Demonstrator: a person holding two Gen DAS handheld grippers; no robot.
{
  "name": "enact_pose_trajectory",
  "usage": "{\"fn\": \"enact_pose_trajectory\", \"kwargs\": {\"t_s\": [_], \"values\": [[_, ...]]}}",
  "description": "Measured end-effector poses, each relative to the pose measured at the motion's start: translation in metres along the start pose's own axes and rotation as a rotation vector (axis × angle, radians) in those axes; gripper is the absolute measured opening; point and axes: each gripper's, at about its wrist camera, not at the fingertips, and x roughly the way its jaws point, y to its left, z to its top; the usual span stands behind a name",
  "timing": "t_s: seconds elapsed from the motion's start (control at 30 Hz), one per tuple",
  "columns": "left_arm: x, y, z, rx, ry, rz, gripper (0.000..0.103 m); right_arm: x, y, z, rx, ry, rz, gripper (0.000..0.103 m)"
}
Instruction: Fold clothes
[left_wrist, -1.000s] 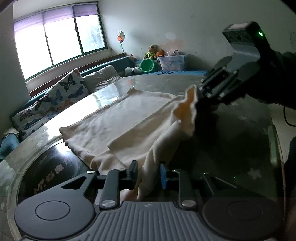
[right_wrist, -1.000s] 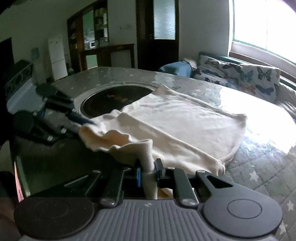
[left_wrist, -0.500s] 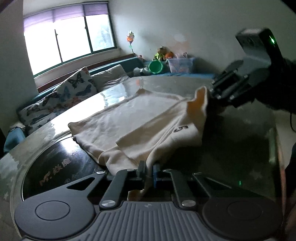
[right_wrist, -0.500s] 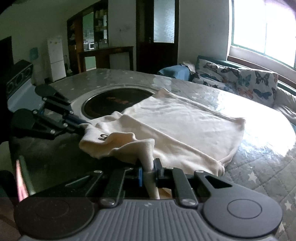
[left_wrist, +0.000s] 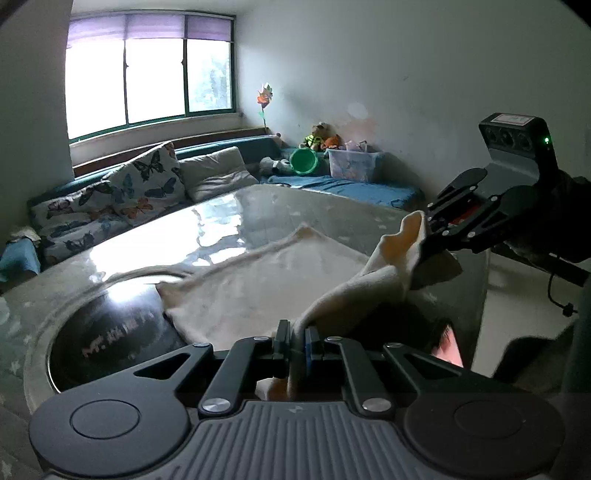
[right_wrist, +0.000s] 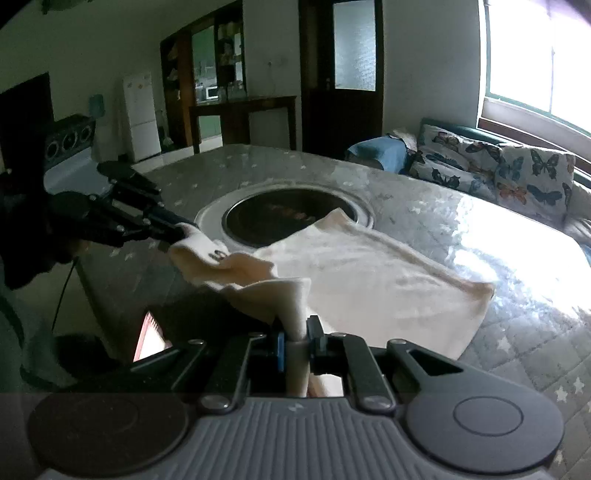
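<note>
A cream garment (left_wrist: 273, 284) lies partly on the round table, its near edge lifted. My left gripper (left_wrist: 295, 341) is shut on one corner of that edge. My right gripper (right_wrist: 297, 341) is shut on the other corner of the cream garment (right_wrist: 373, 284). Each gripper shows in the other's view: the right gripper (left_wrist: 428, 230) at the right, the left gripper (right_wrist: 181, 229) at the left. The held edge hangs between them above the table's near rim, sagging in folds.
The table (left_wrist: 258, 210) has a grey star-patterned cover and a dark round inset (left_wrist: 110, 332), partly covered by the garment. A sofa with butterfly cushions (left_wrist: 144, 184) runs behind it. A green bucket (left_wrist: 303, 162) and a plastic box (left_wrist: 351, 164) stand by the far wall.
Both grippers have lifted and pulled the garment's near edge back toward the table's rim. The left gripper's fingers closed on the cloth. Less garment lies over the dark inset.
</note>
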Motion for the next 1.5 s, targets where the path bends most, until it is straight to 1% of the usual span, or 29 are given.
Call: {"fn": "enact_pose_trajectory", "kwargs": {"t_s": [0.1,0.23,0.33,0.47,0.53,0.67,0.7,0.73,0.77,0.83,0.9,1.0,1.07,1.13,1.17,1.23,1.3,1.4,1.5], "values": [[0.013,0.011,0.014,-0.006,-0.011,0.017,0.008,0.008,-0.017,0.017,0.005,-0.003,-0.008,0.010],[0.043,0.034,0.035,0.004,-0.023,0.057,0.008,0.023,-0.050,0.044,0.040,0.002,-0.016,0.010],[0.072,0.051,0.050,-0.003,-0.019,0.082,0.008,0.042,-0.076,0.060,0.065,0.022,-0.028,0.010],[0.115,0.077,0.060,-0.029,0.007,0.109,0.008,0.073,-0.103,0.075,0.080,0.038,-0.063,0.010],[0.135,0.091,0.059,-0.073,0.027,0.110,0.008,0.091,-0.116,0.078,0.094,0.053,-0.076,0.011],[0.168,0.113,0.053,-0.145,0.063,0.134,0.009,0.125,-0.145,0.074,0.167,0.065,-0.109,0.011],[0.176,0.119,0.050,-0.161,0.072,0.142,0.009,0.132,-0.151,0.071,0.188,0.068,-0.108,0.013],[0.177,0.121,0.050,-0.168,0.074,0.153,0.009,0.137,-0.155,0.067,0.201,0.067,-0.117,0.017],[0.178,0.123,0.050,-0.174,0.077,0.164,0.010,0.141,-0.156,0.063,0.204,0.066,-0.136,0.025],[0.181,0.127,0.050,-0.187,0.082,0.186,0.013,0.147,-0.159,0.056,0.214,0.076,-0.169,0.026],[0.183,0.131,0.050,-0.200,0.088,0.208,0.015,0.145,-0.159,0.050,0.226,0.072,-0.188,0.027],[0.187,0.137,0.050,-0.220,0.096,0.240,0.023,0.129,-0.155,0.044,0.233,0.033,-0.241,0.027],[0.189,0.143,0.052,-0.231,0.093,0.266,0.024,0.117,-0.149,0.041,0.239,-0.002,-0.267,0.027],[0.185,0.145,0.055,-0.248,0.092,0.297,0.024,0.109,-0.142,0.037,0.247,-0.014,-0.292,0.027],[0.180,0.143,0.057,-0.248,0.081,0.292,0.024,0.106,-0.141,0.033,0.259,-0.019,-0.308,0.027],[0.170,0.133,0.057,-0.224,0.065,0.268,0.024,0.100,-0.143,0.021,0.294,-0.026,-0.311,0.027],[0.162,0.118,0.054,-0.198,0.069,0.241,0.023,0.094,-0.148,0.009,0.334,-0.028,-0.312,0.027],[0.156,0.091,0.051,-0.158,0.076,0.189,0.023,0.090,-0.155,-0.001,0.380,-0.028,-0.310,0.027],[0.157,0.067,0.049,-0.125,0.078,0.120,0.023,0.087,-0.162,-0.005,0.425,-0.051,-0.290,0.027]]}}
